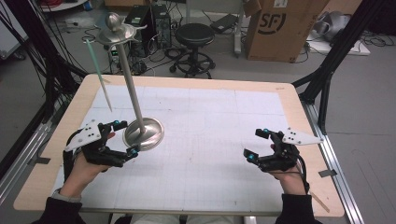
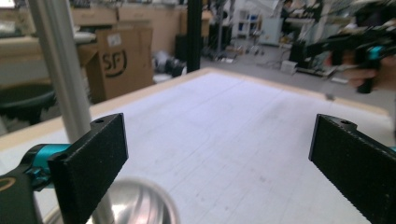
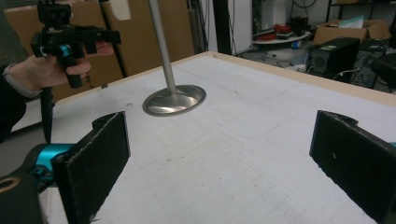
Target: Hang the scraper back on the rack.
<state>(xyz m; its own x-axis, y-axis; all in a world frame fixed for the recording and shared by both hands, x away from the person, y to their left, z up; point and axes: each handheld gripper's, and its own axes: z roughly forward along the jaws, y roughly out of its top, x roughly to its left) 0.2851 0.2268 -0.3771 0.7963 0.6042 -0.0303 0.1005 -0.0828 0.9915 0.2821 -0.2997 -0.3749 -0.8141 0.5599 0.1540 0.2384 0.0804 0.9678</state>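
Observation:
A metal stand rises from a round base (image 1: 144, 133) on the left part of the white mat. Its thin pole (image 1: 130, 86) leans up to a dish with a ball knob (image 1: 115, 32). A pale green stick (image 1: 99, 77) hangs beside the pole from the dish's rim. My left gripper (image 1: 128, 138) stands open just left of the base, nothing between its pads. In the left gripper view the pole (image 2: 60, 65) passes behind the left pad (image 2: 93, 158). My right gripper (image 1: 255, 144) is open and empty at the mat's right side; the base (image 3: 174, 99) lies ahead of it.
The white gridded mat (image 1: 210, 140) covers a wooden table with a bare rim (image 1: 299, 107). Behind the table stand a black stool (image 1: 194, 35), a cardboard box (image 1: 285, 28) and tangled cables. Black frame posts (image 1: 327, 70) flank the table's far corners.

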